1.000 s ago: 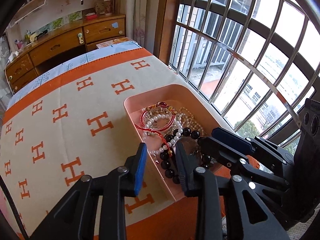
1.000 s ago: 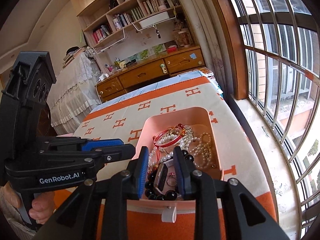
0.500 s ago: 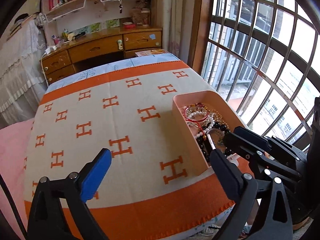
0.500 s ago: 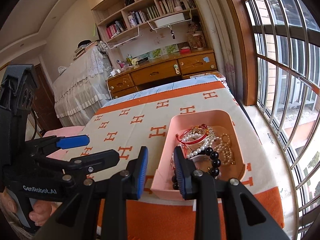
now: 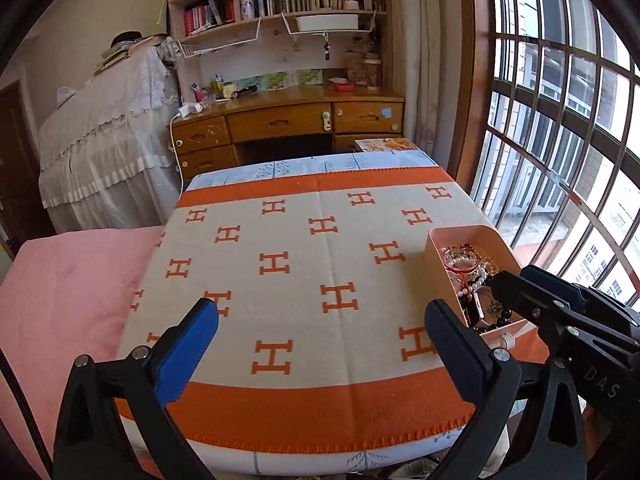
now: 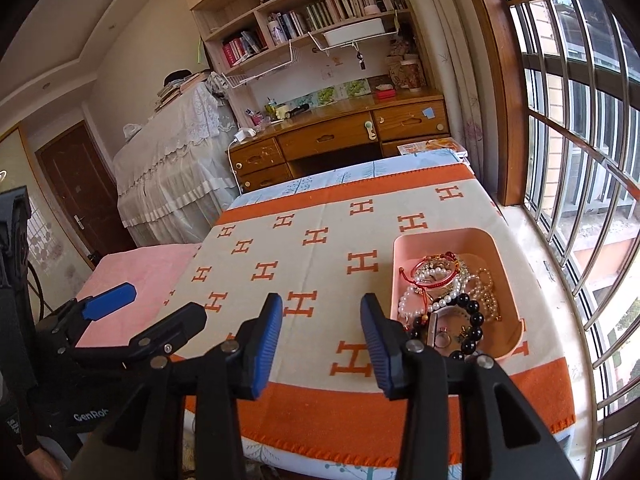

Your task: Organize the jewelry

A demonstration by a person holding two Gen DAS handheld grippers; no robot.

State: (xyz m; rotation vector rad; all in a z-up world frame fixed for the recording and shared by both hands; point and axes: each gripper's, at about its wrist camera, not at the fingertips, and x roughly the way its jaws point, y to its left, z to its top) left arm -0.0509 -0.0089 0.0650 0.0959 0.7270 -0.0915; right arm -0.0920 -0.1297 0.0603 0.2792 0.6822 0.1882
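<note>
Fingers [image 5: 188,354] of left gripper [image 5: 320,344]: blue-padded, spread wide, nothing btwn them, touching nothing; held above near edge of blanket. Fingers [image 6: 264,344] of right gripper [image 6: 322,340]: blue-padded, parted to a moderate gap, narrower than left's, empty; right finger's outer side sits just beside near-left corner of tray in right wrist view, contact can't be told.

Tray [image 6: 402,246]: pink, rectangular, open top, on blanket at its right side near window [image 6: 580,120]. In left wrist view tray [image 5: 434,248] lies right of left gripper, partly hidden by right gripper's black body.

Jewelry [image 6: 448,300]: all inside tray, tangled heap. Incl. red cord bracelet [image 6: 436,280] w/ beads, white pearl strand [image 6: 414,300], black bead bracelet [image 6: 474,320], gold-tone chain [image 6: 486,292], ring [image 6: 440,338] at near end.

Blanket [image 5: 300,280]: cream w/ orange H pattern, orange border, laid over table. Pink cloth [image 5: 68,280] at left. Wooden desk [image 5: 288,120] w/ drawers beyond, bookshelf [image 5: 280,0] above it.
</note>
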